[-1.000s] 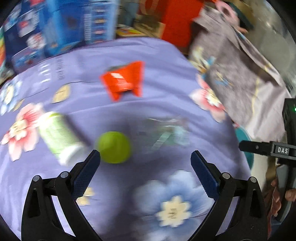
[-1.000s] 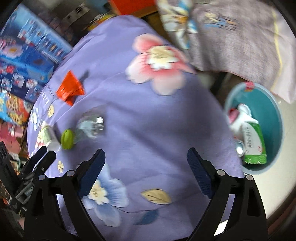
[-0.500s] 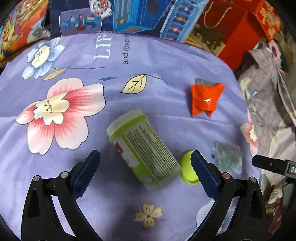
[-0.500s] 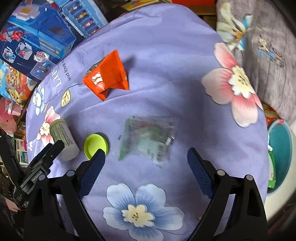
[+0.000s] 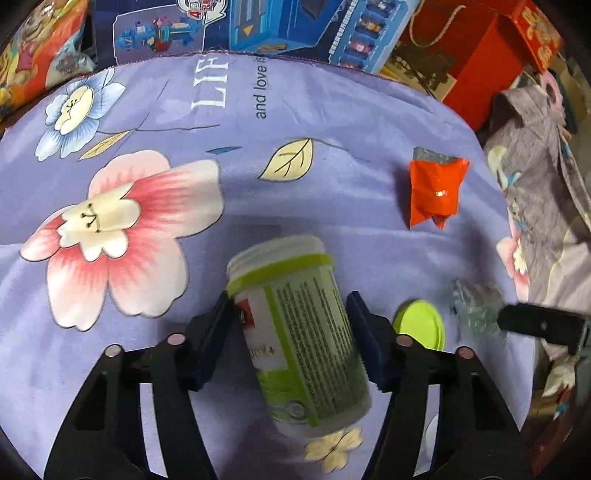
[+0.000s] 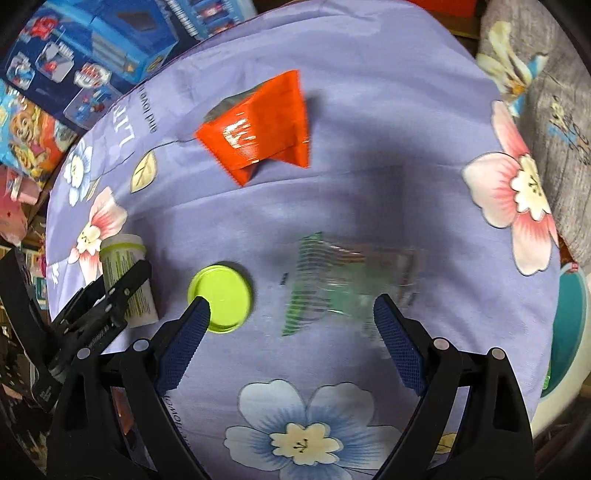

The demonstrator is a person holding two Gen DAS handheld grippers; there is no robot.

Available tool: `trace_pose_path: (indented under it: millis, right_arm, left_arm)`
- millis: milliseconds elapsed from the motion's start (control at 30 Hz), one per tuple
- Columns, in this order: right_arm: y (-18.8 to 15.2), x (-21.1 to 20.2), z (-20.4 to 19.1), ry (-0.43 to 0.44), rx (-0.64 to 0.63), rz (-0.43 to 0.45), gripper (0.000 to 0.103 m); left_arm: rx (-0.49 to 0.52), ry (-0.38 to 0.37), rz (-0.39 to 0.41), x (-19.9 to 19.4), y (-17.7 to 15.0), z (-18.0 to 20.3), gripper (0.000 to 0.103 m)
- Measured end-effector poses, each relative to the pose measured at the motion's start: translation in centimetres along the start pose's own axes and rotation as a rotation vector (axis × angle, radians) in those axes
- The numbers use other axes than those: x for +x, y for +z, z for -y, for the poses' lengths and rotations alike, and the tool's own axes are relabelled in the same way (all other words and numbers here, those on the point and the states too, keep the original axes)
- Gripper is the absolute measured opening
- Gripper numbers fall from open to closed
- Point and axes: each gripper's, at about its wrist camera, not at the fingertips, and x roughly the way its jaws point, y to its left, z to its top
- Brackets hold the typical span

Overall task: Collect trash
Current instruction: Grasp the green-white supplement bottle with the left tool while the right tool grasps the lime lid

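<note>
A green-and-white plastic jar lies on its side on the purple flowered tablecloth, without its lid. My left gripper is closing on the jar, and both blue pads touch its sides. The jar also shows at the left of the right wrist view. The round green lid lies just right of it. My right gripper hangs open over a crumpled clear wrapper, with its left fingertip at the green lid. A red snack packet lies farther back.
Blue toy boxes and a red box line the table's far edge. A grey flowered cloth drapes at the right. A teal bin holding trash stands below the table's right edge.
My left gripper swung over to the jar and its jaws narrowed until the pads met its sides. My right gripper moved across the table to above the clear wrapper, still wide.
</note>
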Motion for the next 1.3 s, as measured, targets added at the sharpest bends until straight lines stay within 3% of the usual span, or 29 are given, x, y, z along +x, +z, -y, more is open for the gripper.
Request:
trace_pose_path:
  millis: [267,500,600,733,1000,1067,1167,1300]
  right_arm:
    - [-0.6,2.6,-4.8,0.024,-0.112,-0.018,0.086]
    - [-0.8,5.0,-6.1,-0.016,-0.146,-0.033,0.086]
    - [-1.0,5.8,-6.4,-0.05,-0.166,-0.034,0.078]
    - [-1.5,6.0,-7.0,-0.126,-0.223,0.017,0.054]
    - [-2.0,3.7,-6.8,-0.057,-0.215,0.055,0.053]
    - [-2.2,2.6,-6.6,-0.04,-0.21,0.075,0.053]
    - [-2.6,1.1,-6.0,-0.016,-0.203,0.101,0.053]
    - [-2.9,-1.4,-4.8,0.025,-0.18,0.15,0.053]
  left_arm:
    - [0.025,-0.001,-0.01,-2.5,-2.8,-3.4,0.054]
    - [0.025,0.012,-0.023,-3.2,-4.1,-5.1,0.056]
    - [0.028,0.016,-0.023,-3.3,-4.4,-5.1,0.065]
    - [0.043,0.032,-0.023,-3.1,-4.6,-4.7,0.07]
    - [0.05,0.058,-0.028,-2.7,-4.4,-4.1,0.075]
    - [0.051,0.054,-0.028,-2.7,-4.3,-4.0,0.075]
    - [0.074,0.075,-0.026,-2.8,-4.5,-3.5,0.051]
    - [0.101,0.084,-0.023,-3.1,-4.9,-2.2,0.051]
